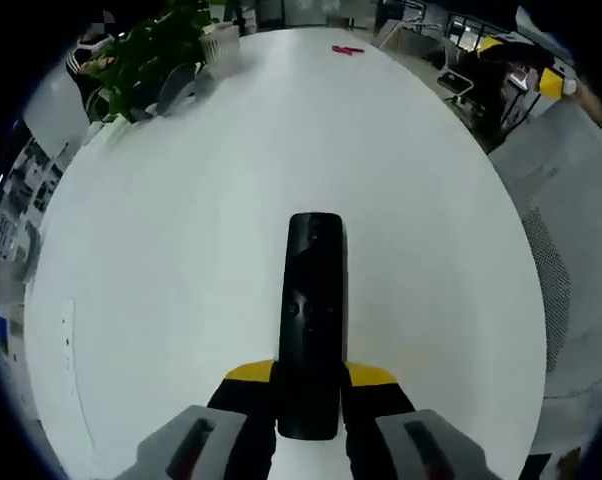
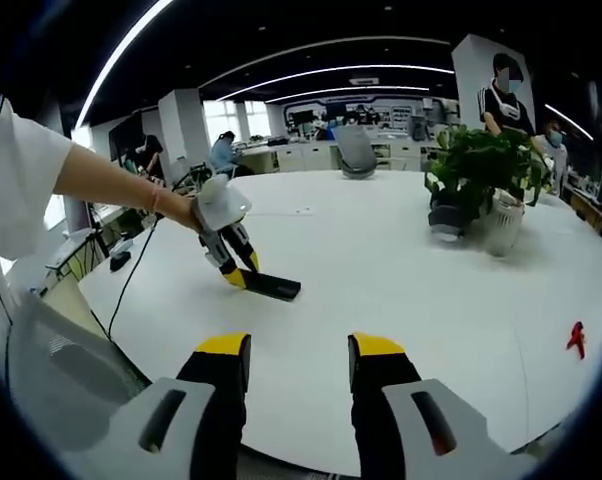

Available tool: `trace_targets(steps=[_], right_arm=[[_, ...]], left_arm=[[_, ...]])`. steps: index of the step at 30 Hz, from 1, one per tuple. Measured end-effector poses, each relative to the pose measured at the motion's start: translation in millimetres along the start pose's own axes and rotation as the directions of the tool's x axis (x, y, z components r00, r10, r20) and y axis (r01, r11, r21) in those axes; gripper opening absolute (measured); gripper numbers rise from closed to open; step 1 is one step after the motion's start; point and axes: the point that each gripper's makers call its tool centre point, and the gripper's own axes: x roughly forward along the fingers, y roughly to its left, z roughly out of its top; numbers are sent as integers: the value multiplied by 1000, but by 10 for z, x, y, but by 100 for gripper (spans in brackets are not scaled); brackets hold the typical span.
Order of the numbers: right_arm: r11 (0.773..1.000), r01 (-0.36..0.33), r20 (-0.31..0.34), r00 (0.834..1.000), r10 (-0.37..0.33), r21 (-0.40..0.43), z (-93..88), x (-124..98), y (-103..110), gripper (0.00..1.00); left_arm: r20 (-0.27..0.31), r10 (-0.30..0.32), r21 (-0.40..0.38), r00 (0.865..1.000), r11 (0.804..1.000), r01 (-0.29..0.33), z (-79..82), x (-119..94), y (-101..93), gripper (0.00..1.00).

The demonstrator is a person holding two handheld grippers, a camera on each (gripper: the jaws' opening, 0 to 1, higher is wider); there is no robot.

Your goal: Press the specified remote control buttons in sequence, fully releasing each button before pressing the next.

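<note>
A black remote control (image 1: 312,320) lies lengthwise on the white table (image 1: 181,250), its near end clamped between my left gripper's (image 1: 310,382) yellow-tipped jaws. In the right gripper view the same remote (image 2: 272,287) lies flat on the table (image 2: 401,270) with the left gripper (image 2: 236,273) shut on its near end, held by a person's hand. My right gripper (image 2: 299,360) hovers over the table's near edge, well short of the remote, its jaws open with nothing between them.
A potted green plant (image 2: 479,180) in a white pot stands at the table's right; it shows as the plant (image 1: 151,55) at far left in the left gripper view. A small red object (image 2: 577,338) lies near the edge, the same red object (image 1: 347,49) far across. Office chairs (image 1: 571,240) ring the table.
</note>
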Motion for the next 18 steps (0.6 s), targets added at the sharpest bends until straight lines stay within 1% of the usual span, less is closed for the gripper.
trace_targets(steps=[6,13,18], right_arm=[[1000,-9,-13,1000,8,-10,-18,10,25,40],[999,-21,-26,999,21,-30,-34,18,57,39],[999,-29,-29,999,28,-38,-38,20,77,39]], left_arm=[[-9,-8,20,1000,1000,9,-76,-34,-129,24],[12,-4,-6,1000,1000,4,-154,-66,-283,24],[16,0,-22,1000,1000,0,-173,-74,-380,24]])
